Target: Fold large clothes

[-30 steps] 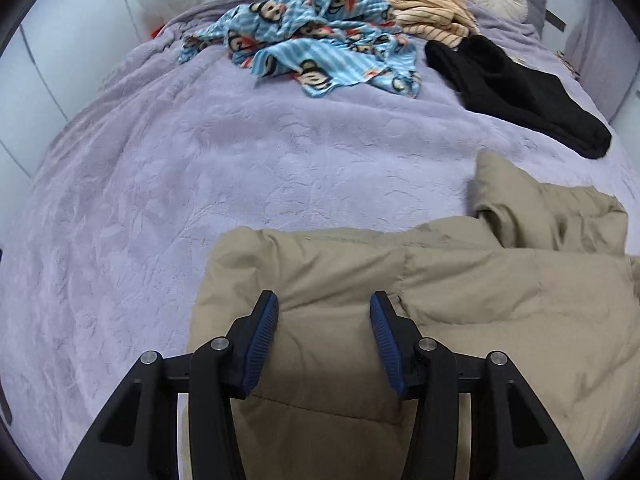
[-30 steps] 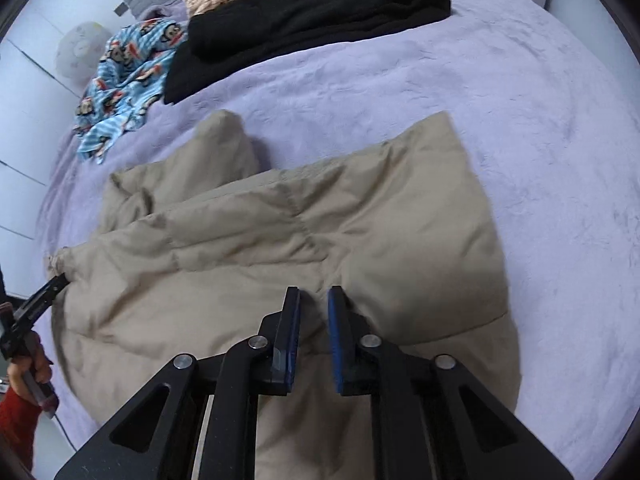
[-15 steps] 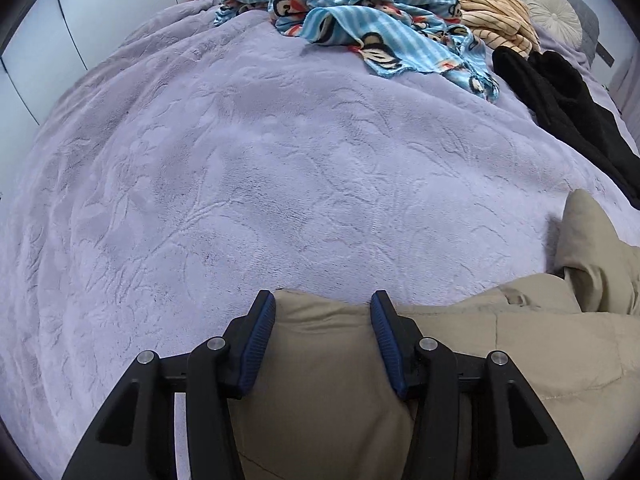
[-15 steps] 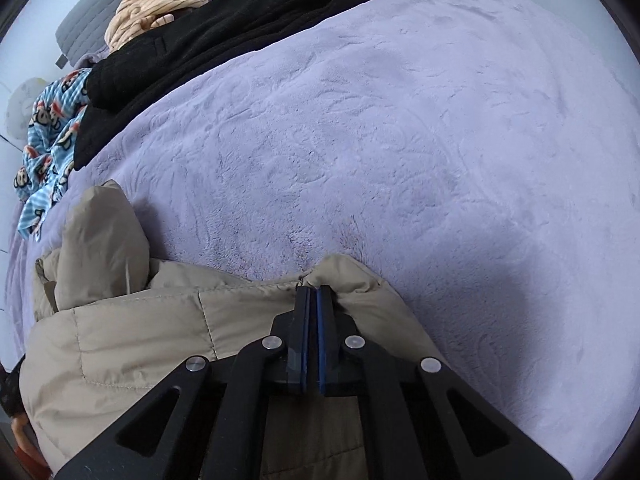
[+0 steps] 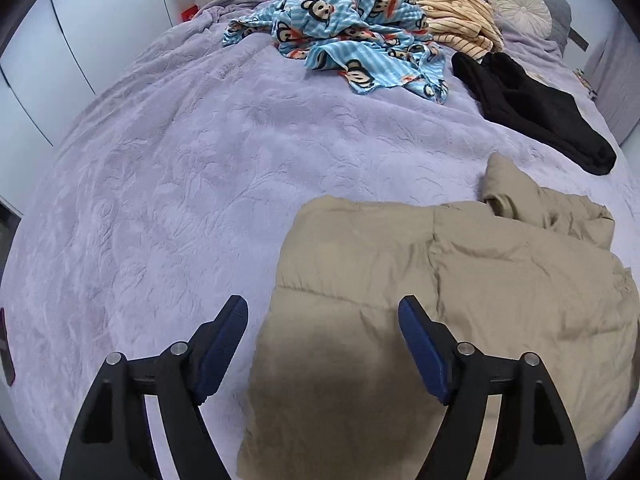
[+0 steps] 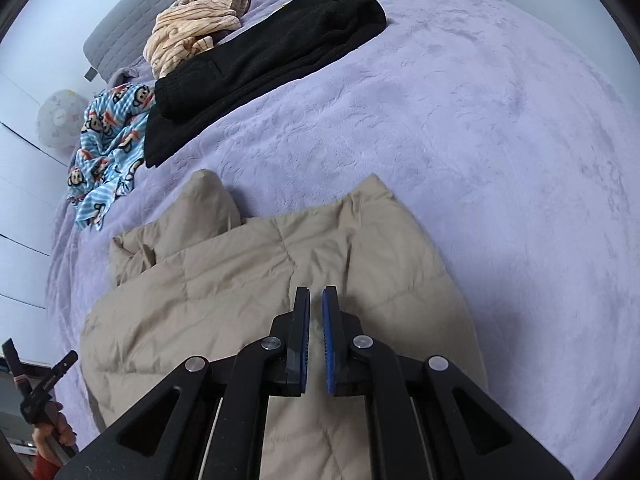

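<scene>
A tan puffer jacket [image 5: 440,288] lies folded on the lilac bed cover [image 5: 180,184]; it also shows in the right wrist view [image 6: 248,280]. My left gripper [image 5: 322,340] is wide open and empty above the jacket's near left edge. My right gripper [image 6: 316,312] hovers above the jacket's right part, its jaws a narrow gap apart with nothing between them. A rumpled sleeve or hood [image 5: 520,200] sticks up at the jacket's far side.
A blue monkey-print garment [image 5: 352,40], a striped cream garment [image 5: 452,16] and a black garment [image 5: 532,108] lie at the bed's far end. A round cushion [image 5: 520,8] leans on the grey headboard. White wardrobe doors [image 5: 80,40] stand left.
Both grippers have let go of the jacket's edge and pulled back and up. The left jaws opened wide; the right jaws parted slightly. The jacket now lies folded over.
</scene>
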Motion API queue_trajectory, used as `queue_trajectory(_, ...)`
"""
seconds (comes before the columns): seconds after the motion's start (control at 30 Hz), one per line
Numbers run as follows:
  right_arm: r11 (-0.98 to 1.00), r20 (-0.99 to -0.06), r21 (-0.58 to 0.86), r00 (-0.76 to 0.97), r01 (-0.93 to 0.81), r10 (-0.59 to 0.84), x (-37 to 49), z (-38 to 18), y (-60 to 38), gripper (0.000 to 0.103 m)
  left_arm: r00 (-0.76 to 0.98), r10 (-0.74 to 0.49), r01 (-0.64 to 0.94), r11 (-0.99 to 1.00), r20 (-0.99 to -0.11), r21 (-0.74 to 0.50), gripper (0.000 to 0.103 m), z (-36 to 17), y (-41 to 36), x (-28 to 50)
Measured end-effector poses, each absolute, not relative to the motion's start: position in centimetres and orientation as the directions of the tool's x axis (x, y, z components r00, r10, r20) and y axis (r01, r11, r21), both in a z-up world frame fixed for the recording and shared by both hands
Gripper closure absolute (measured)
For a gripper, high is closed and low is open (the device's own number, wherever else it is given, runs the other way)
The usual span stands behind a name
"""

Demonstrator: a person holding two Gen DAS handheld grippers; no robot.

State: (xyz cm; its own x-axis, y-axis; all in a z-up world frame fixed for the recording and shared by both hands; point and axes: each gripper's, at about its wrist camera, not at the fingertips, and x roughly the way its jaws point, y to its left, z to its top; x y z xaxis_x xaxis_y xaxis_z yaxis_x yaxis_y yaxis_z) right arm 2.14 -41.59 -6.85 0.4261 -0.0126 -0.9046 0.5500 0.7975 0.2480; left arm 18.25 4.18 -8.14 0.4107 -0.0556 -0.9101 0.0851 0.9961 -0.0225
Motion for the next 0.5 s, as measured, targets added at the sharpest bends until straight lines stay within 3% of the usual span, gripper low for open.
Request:
queue_trajectory(0.27, 0.773, -0.909, 0.294, 0.415, 0.563, 0.044, -3.6, -6.8, -38.1, 0.095, 0.355, -0.084, 0.109, 0.993, -0.931, -0.048, 0.024, -7.2, 3.7, 12.3)
queue_trajectory(0.3, 0.770, -0.909, 0.298, 0.414, 0.564, 0.048, -4.2, -6.8, -37.8, 0.095, 0.353, -0.084, 0.117, 0.992, -0.932, -0.045, 0.022, -7.1, 3.5, 11.7)
queue_trajectory(0.33, 0.768, -0.910, 0.299, 0.412, 0.566, 0.050, -5.0, -6.7, -37.4, 0.095, 0.345, -0.085, 0.120, 0.992, -0.935, -0.046, 0.004, -7.0, 3.4, 11.1)
queue_trajectory(0.37, 0.764, -0.910, 0.302, 0.411, 0.570, 0.053, -5.8, -6.6, -37.1, 0.095, 0.344, -0.087, 0.119, 0.992, -0.935, -0.048, 0.000, -6.8, 3.3, 10.4)
queue_trajectory(0.5, 0.742, -0.910, 0.325, 0.408, 0.587, 0.077, -8.2, -6.5, -36.0, 0.095, 0.338, -0.098, 0.148, 0.988, -0.936, -0.050, 0.000, -6.1, 2.7, 8.0)
